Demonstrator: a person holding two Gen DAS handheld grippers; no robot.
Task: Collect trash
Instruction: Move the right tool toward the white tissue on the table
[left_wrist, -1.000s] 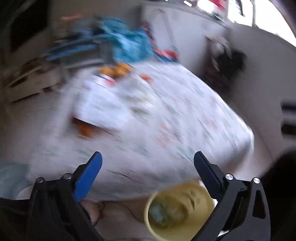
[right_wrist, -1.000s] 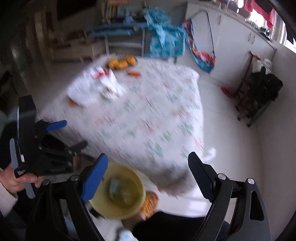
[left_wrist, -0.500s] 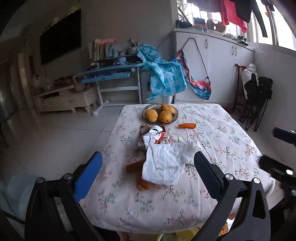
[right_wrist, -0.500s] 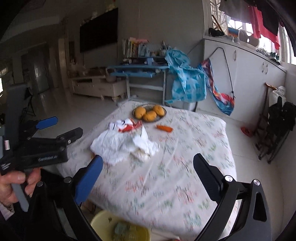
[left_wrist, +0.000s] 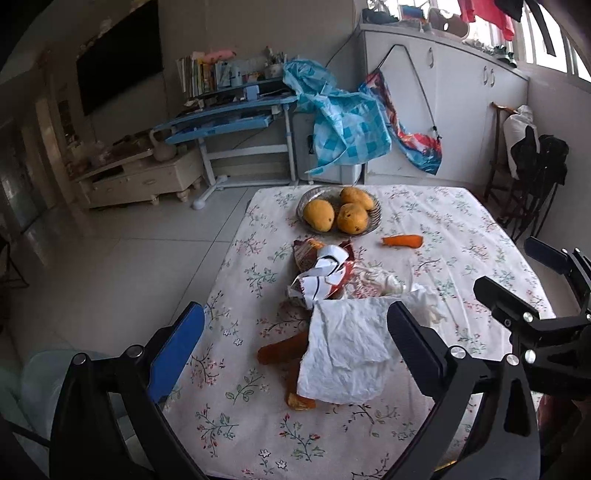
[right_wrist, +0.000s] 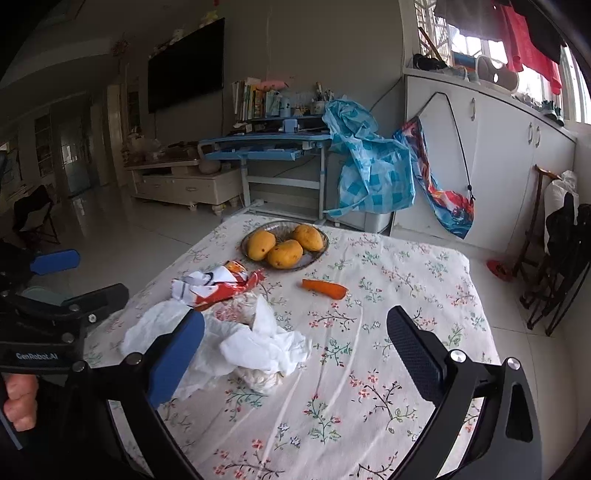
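— Trash sits in one heap on the flowered white tablecloth: a crumpled white paper napkin nearest us, a torn red, white and orange snack wrapper just beyond it, and a scrunched clear plastic bag touching both.

— And under the napkin?

— Two brownish-orange peel strips poke out from its left and near edges, lying flat on the cloth.

— Where are the grippers?

— Both hang over the near edge of the table, angled down at the heap. The left gripper, with one blue pad and one black, has its jaws spread wide and nothing between them; the napkin only shows in the gap below. The right gripper stands a little to the right of the heap; its jaws have just been opening and are now about as wide as they go, with nothing in them.

— Is anything touching the trash?

— No, both are clear of it.

— What else is on the table?

— A round silver metal dish with three yellow mangoes at the far side, and a small orange carrot piece lying alone between the dish and the heap, slightly right.

— And the person?

— Only a hand at the left, wrapped round the left gripper's handle.
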